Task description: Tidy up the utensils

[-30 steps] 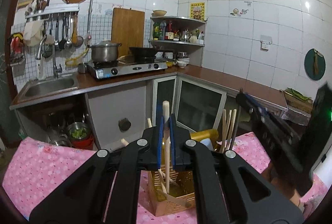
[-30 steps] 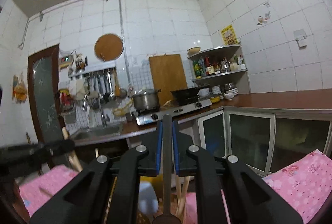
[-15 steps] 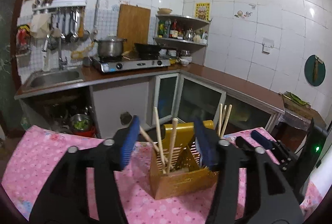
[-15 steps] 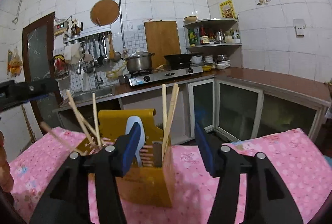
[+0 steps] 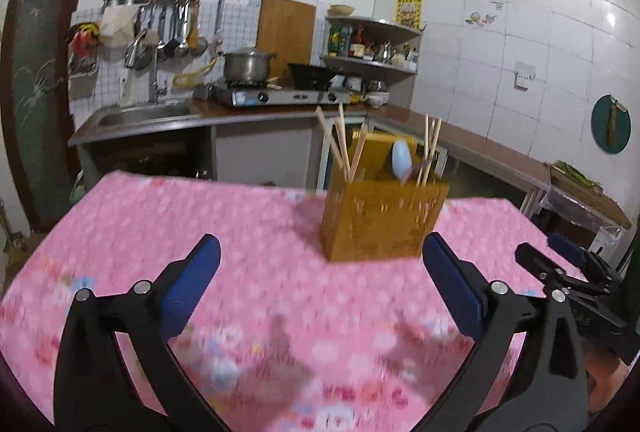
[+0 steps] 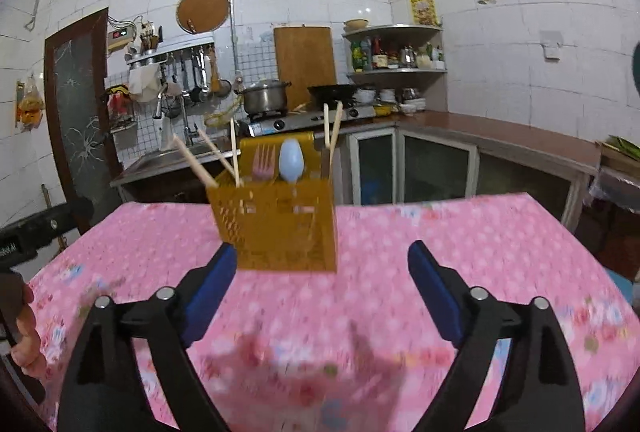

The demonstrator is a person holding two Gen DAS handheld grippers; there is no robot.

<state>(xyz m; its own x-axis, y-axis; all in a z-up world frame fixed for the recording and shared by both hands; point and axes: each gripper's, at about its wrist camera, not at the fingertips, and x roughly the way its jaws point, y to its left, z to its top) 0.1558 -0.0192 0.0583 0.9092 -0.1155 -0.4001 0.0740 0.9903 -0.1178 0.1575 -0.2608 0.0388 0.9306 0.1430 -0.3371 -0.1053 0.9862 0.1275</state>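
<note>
A yellow perforated utensil holder (image 5: 382, 218) stands upright on the pink flowered tablecloth (image 5: 240, 240); it also shows in the right wrist view (image 6: 278, 226). Several wooden chopsticks (image 5: 340, 146), a pale blue spoon (image 6: 291, 162) and a pink fork (image 6: 264, 162) stick up out of it. My left gripper (image 5: 320, 276) is wide open and empty, a short way in front of the holder. My right gripper (image 6: 318, 278) is wide open and empty, just in front of the holder. The right gripper also shows at the right edge of the left wrist view (image 5: 568, 272).
The tablecloth (image 6: 460, 232) covers the table to its far edge. Behind it are a kitchen counter with a sink (image 5: 144, 114), a gas stove with a pot (image 5: 248, 66), a corner shelf of bottles (image 5: 372, 46) and hanging ladles (image 5: 168, 28).
Both grippers were shut on utensils above the holder, then opened and let them drop in. Both have since pulled back and lowered, and the holder looks farther away.
</note>
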